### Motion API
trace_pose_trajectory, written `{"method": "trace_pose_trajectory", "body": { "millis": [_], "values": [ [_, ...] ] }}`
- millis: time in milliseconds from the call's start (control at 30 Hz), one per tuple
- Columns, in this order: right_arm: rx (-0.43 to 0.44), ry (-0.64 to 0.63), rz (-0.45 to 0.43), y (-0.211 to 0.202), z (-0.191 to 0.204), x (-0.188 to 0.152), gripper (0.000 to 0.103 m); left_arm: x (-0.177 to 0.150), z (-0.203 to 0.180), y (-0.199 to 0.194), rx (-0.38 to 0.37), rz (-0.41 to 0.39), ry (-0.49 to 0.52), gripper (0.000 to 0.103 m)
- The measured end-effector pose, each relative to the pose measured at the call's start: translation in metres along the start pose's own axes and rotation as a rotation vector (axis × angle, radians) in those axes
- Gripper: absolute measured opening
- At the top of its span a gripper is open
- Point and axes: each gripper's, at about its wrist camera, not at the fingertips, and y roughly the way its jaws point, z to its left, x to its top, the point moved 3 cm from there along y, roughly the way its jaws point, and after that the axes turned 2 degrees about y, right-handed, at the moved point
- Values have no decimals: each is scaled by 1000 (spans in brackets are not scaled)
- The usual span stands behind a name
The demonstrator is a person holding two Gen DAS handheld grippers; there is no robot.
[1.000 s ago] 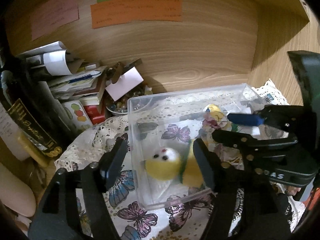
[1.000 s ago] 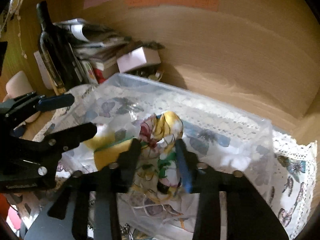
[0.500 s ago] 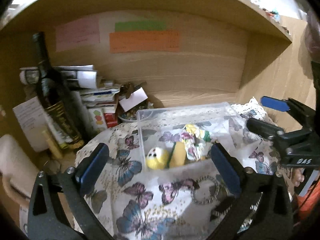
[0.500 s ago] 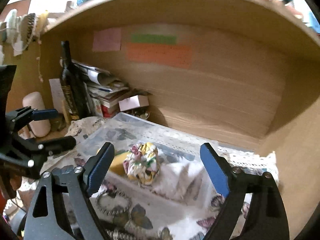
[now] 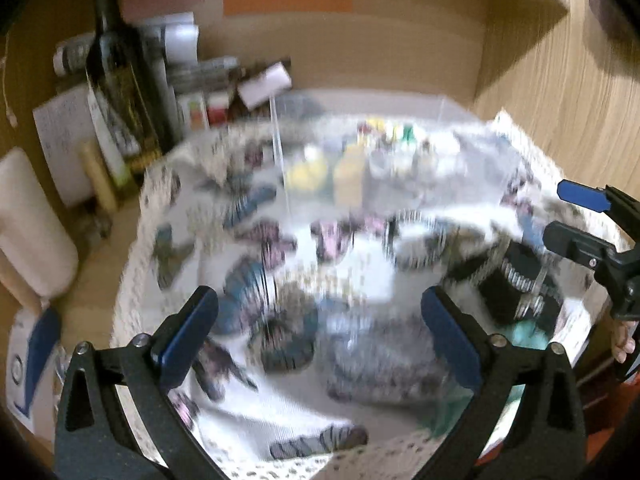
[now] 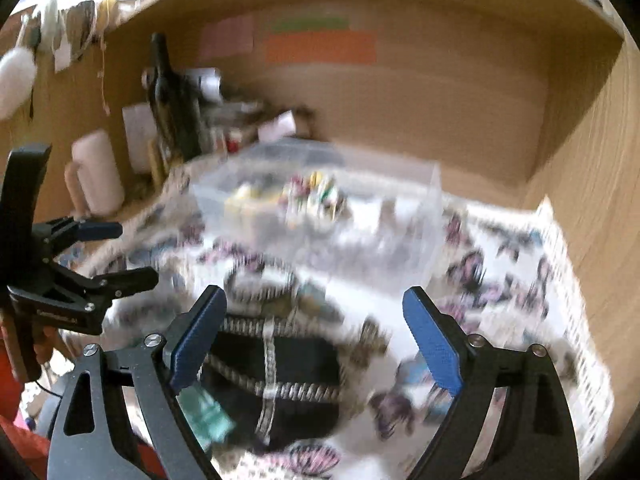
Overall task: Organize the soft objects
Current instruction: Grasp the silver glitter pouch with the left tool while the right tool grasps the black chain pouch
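A clear plastic box [image 5: 400, 152] [image 6: 404, 216] stands at the back of a butterfly-print cloth [image 5: 256, 264] [image 6: 500, 264]. Inside it lie a yellow plush toy [image 5: 304, 172] [image 6: 240, 196] and a floral fabric bundle [image 5: 384, 136] [image 6: 316, 196]. My left gripper [image 5: 320, 328] is open and empty, held back from the box. My right gripper [image 6: 316, 332] is open and empty, above a black item with rope trim [image 6: 280, 364] near the cloth's front. Both views are blurred by motion.
A dark wine bottle [image 5: 116, 68] [image 6: 172, 100], stacked papers and boxes [image 5: 192, 68] fill the back left corner. A pale roll [image 5: 28, 224] [image 6: 96, 172] stands at the left. Wooden walls [image 5: 560, 92] close the back and right.
Both grippers have let go of the soft toys in the box, opened wide and pulled back toward the front of the cloth. The toys stay in the box.
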Motion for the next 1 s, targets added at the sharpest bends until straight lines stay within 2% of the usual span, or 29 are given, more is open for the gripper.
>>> {"method": "trace_pose_trajectory", "body": {
  "millis": [133,233,300,367,400,433,467,567,633,733,833,1000],
  "values": [
    [3,15,91,19,3,-29,88,-16,-2,4,-17,-4,-15,103],
    [33,48,124,29,0,-38,85,-18,-3,6,-36,-9,-26,103],
    [69,74,129,29,-3,-40,72,-20,-4,8,-54,-15,-37,102],
    [78,82,130,28,-5,-40,53,-21,-4,9,-87,-25,-38,90],
    [69,75,123,27,-5,-39,48,-21,-6,8,-110,-22,-26,78],
    [70,71,118,26,-4,-40,35,-21,-8,8,-140,-15,-7,65],
    [81,67,108,23,-3,-39,27,-21,-10,8,-158,-12,1,61],
    [68,39,87,18,2,-39,20,-21,-15,6,-165,-16,30,52],
    [61,31,74,15,5,-37,18,-20,-17,4,-152,-21,42,39],
    [55,48,43,7,1,-30,18,-16,-11,0,-109,-33,9,30],
    [52,82,4,-4,-8,-22,16,-10,0,-3,-54,-55,-25,26],
    [24,97,-62,-17,-15,-7,16,4,14,-13,-35,-93,-54,26]
  ]
}}
